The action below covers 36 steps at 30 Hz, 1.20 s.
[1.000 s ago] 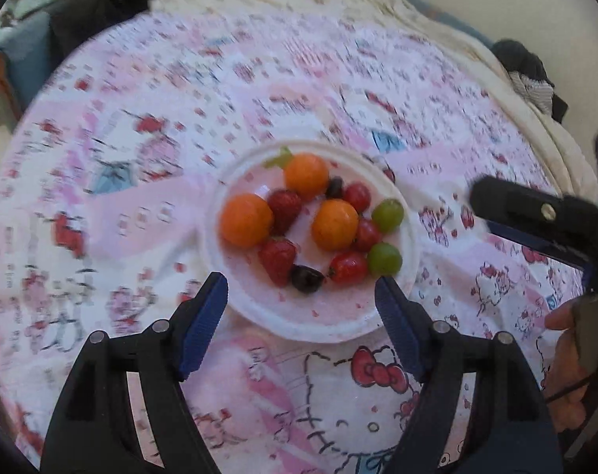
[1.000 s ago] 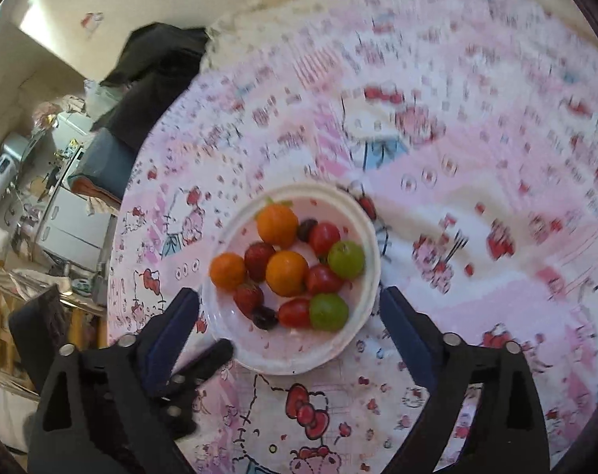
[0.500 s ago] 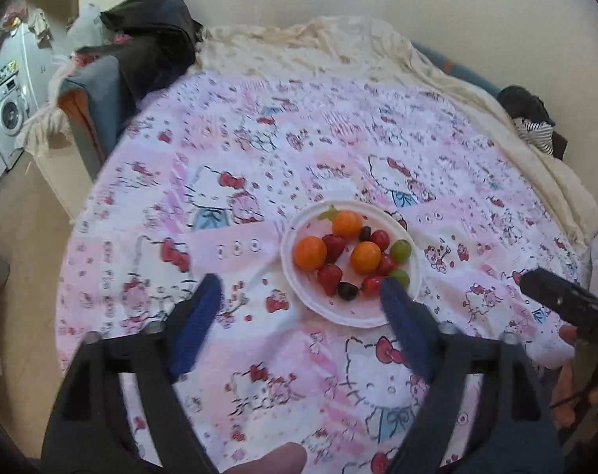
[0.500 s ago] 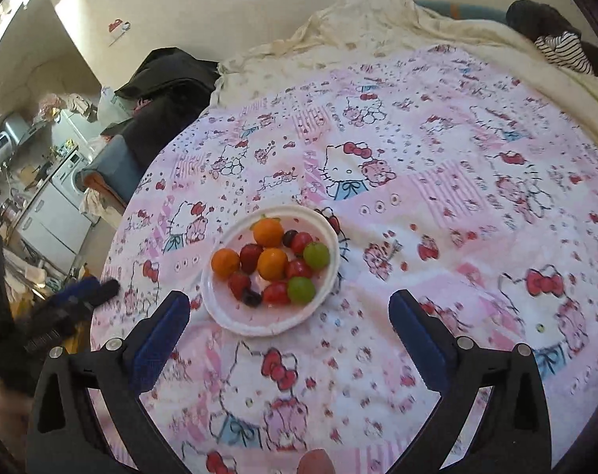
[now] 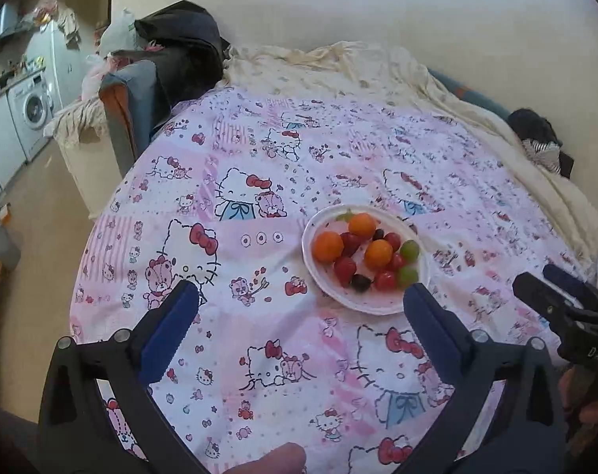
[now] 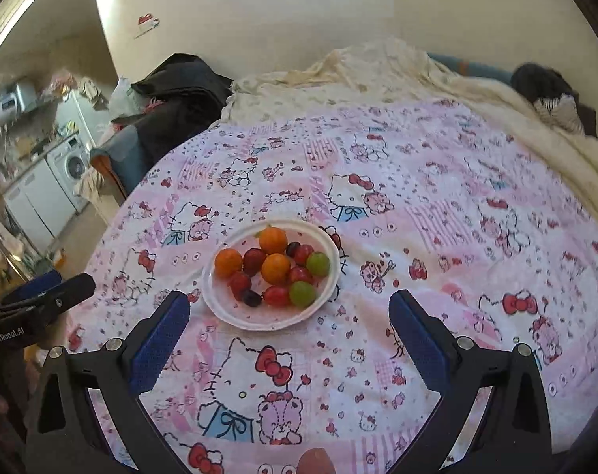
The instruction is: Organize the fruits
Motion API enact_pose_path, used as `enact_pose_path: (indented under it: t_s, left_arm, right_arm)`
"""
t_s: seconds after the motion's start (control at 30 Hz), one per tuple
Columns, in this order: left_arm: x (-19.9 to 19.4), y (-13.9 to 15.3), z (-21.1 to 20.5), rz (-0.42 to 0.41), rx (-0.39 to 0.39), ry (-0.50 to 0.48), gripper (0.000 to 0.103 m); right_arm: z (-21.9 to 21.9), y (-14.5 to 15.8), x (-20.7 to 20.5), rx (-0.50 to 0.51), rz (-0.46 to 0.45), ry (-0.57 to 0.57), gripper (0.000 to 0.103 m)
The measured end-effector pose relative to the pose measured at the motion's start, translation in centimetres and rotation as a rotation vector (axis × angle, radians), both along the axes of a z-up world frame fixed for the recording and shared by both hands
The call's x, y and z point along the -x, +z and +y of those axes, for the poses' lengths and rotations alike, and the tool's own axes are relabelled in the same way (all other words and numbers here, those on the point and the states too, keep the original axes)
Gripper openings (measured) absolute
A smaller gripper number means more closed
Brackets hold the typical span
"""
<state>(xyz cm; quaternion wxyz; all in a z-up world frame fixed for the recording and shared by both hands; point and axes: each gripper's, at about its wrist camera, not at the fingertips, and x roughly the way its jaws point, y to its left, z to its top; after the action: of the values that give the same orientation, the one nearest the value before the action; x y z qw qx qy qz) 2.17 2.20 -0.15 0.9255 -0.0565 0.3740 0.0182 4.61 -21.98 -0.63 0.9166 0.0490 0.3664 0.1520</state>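
A white plate (image 5: 377, 309) (image 6: 259, 322) sits on the pink cartoon-cat tablecloth. It holds three oranges (image 5: 327, 246) (image 6: 228, 262), several red fruits (image 5: 344, 267), two green grapes (image 5: 409, 250) (image 6: 318, 264) and dark grapes (image 5: 360, 282). My left gripper (image 5: 299, 292) hovers short of the plate, its jaws opening wide with nothing between them. My right gripper (image 6: 290, 299) is open just short of the plate and holds nothing. Each gripper shows at the edge of the other's view: the right one (image 5: 555, 300) and the left one (image 6: 50, 296).
The tablecloth (image 5: 259, 197) covers a round table. A cream blanket (image 5: 338, 67) lies at the far side. Dark clothes (image 5: 180, 51) are piled on a chair at the back left. A washing machine (image 5: 32, 108) stands far left. A fingertip (image 5: 275, 460) shows at the bottom edge.
Both grippers have drawn back and up from the plate, which now looks smaller and farther. The left jaws have spread wider.
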Motion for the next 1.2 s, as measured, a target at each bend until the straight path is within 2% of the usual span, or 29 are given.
enact_pose_path:
  t_s: [0.1,0.33,1.2]
  left_arm:
    - [0.0,-0.5,-0.8,0.002,-0.025,-0.011,0.102]
    - [-0.1,-0.5,-0.6,0.006,-0.013,0.012,0.102]
    - [-0.2,-0.3,-0.2,0.000,-0.003,0.027,0.102]
  right_arm:
    - [0.8,-0.2,0.1,0.018,-0.025,-0.009,0.103]
    - [1.9,0.0,0.2,0.044,-0.084,0.016,0.103]
    - [1.3,-0.5,0.0,0.034,-0.052,-0.002,0.103]
